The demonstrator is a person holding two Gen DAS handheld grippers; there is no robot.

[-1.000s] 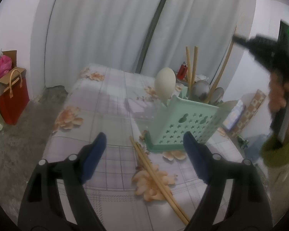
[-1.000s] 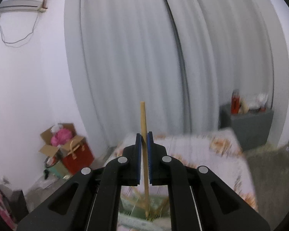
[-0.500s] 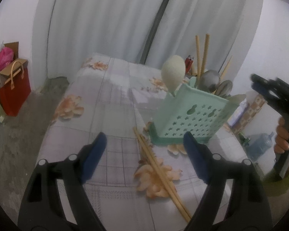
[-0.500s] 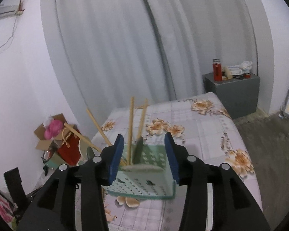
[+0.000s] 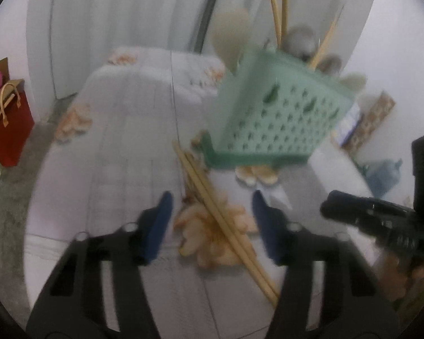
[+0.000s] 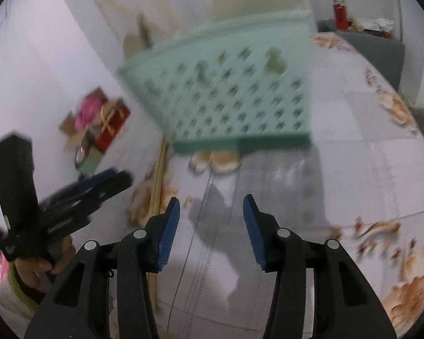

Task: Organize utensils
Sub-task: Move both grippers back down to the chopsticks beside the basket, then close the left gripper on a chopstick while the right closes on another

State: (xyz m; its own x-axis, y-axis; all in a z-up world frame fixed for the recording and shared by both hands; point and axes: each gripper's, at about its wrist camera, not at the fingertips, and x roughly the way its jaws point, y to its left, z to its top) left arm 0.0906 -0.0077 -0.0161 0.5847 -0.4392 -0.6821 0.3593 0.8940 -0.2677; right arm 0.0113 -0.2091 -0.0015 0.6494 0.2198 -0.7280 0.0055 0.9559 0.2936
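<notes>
Here the left gripper point(image 5: 212, 220) hangs low over the bed point(image 5: 121, 169) with its blue fingers point(image 5: 159, 226) spread wide apart and nothing between them. Straddled by those fingers, though lying flat on the flowered sheet rather than held, is a pair of wooden chopsticks point(image 5: 220, 214); they run slantwise from just beside the foot of the basket point(image 5: 279, 121) down toward the gripper's right arm. Whether the fingers touch the sheet cannot be told through the blur. The mint-green basket stands upright on the bed just beyond the far ends of the chopsticks, its walls pierced with small cut-outs. It holds more utensils: a pale spoon point(image 5: 230, 39) at the left, two upright chopsticks point(image 5: 279, 8) in the middle, a slanted one to their right, and grey metal spoon bowls, blurred, near the back. The right gripper point(image 6: 211, 226) is also open wide and empty, hovering above bare sheet in front of the basket point(image 6: 234, 93), its shadow falling on the cloth below. In the right wrist view the loose chopsticks point(image 6: 158, 186) lie to the left, between the two tools, and the left gripper point(image 6: 79, 195) shows there at the left edge. A red bag point(image 5: 10, 124) stands on the floor beside the bed.
</notes>
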